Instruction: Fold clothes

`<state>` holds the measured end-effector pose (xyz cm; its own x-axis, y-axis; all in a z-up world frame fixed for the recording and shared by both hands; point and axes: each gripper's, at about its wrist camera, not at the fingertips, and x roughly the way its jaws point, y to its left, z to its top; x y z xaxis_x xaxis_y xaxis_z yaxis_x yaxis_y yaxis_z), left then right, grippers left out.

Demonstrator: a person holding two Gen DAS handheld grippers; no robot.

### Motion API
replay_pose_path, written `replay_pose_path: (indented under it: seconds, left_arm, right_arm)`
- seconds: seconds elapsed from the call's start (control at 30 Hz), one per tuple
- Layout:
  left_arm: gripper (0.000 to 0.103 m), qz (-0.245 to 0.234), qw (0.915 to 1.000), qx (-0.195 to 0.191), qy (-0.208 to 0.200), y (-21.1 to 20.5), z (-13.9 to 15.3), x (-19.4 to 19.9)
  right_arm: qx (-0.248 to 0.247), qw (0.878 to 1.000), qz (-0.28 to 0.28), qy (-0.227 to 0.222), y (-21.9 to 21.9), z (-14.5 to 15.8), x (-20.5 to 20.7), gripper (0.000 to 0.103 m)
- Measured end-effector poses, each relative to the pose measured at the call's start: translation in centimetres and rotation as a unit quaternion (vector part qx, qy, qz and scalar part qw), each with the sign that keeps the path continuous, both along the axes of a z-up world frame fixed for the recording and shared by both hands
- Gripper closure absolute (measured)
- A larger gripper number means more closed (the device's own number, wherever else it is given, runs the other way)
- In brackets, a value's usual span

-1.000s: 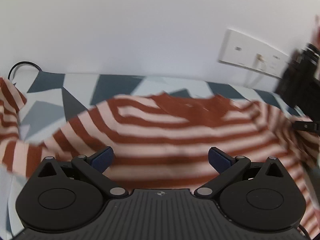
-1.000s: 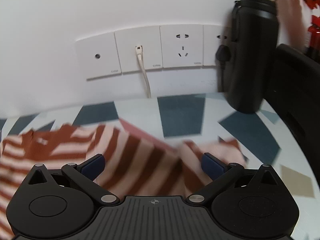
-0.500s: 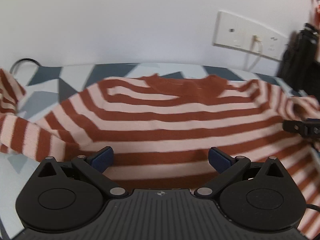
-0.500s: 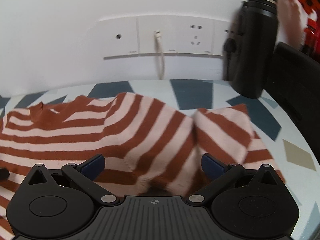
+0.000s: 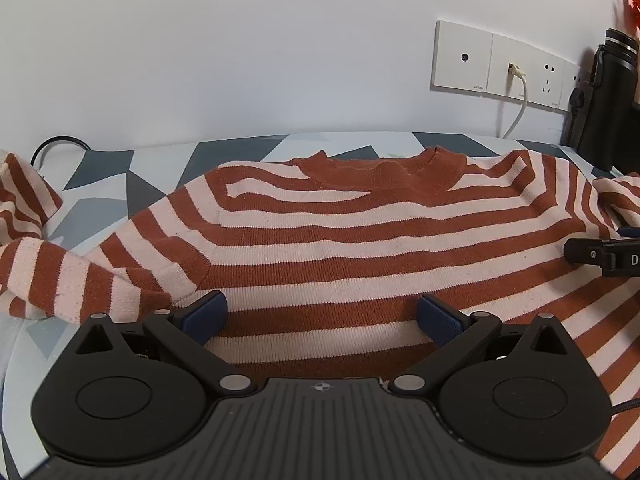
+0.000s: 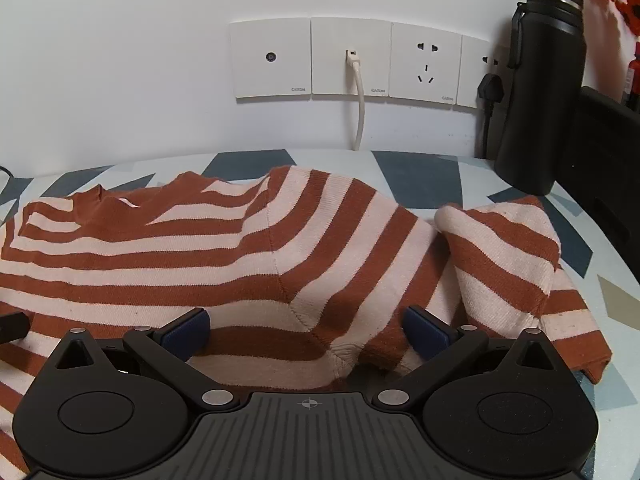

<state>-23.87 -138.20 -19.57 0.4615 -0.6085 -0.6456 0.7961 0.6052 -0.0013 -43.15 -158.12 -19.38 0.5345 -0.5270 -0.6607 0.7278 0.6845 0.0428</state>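
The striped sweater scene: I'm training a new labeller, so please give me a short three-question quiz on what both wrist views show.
1. True or false: the left claw is shut on the striped sweater.
2. What stands against the wall right of the wall sockets: A) a white mug, B) a black bottle, C) a lamp?
3. Fill in: a white cable is plugged into the ____ socket plate from the left.

Key: 1 false, both claws are open, the right claw too; 2 B; 3 second.

Both wrist cameras sit low and close over the striped sweater (image 5: 360,240), facing the wall sockets (image 6: 348,58), which both views share.
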Motion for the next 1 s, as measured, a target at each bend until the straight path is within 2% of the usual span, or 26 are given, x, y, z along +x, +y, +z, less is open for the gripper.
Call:
replay_pose_path:
  seconds: [0.63,0.83,0.93,1.0]
  left_arm:
    - [0.000,-0.002,1.0000,-0.002,0.003,0.1,0.0,0.1]
    - [0.000,-0.002,1.0000,-0.001,0.003,0.1,0.0,0.1]
    - [0.000,-0.002,1.0000,-0.002,0.003,0.1,0.0,0.2]
    - [0.000,-0.002,1.0000,-0.002,0.003,0.1,0.0,0.2]
  right_arm:
    - [-0.011,1.000,0.012,0.005,0.7,-0.1,0.3,0.001]
    - [-0.009,0.999,0.034,0.004,0.8,0.1,0.1,0.001]
    - [-0.005,0.999,0.037,-0.026,0.5,0.7,-0.9,0.001]
    - [-0.017,0.997,0.025,-0.069,0.3,1.8,-2.2,0.001]
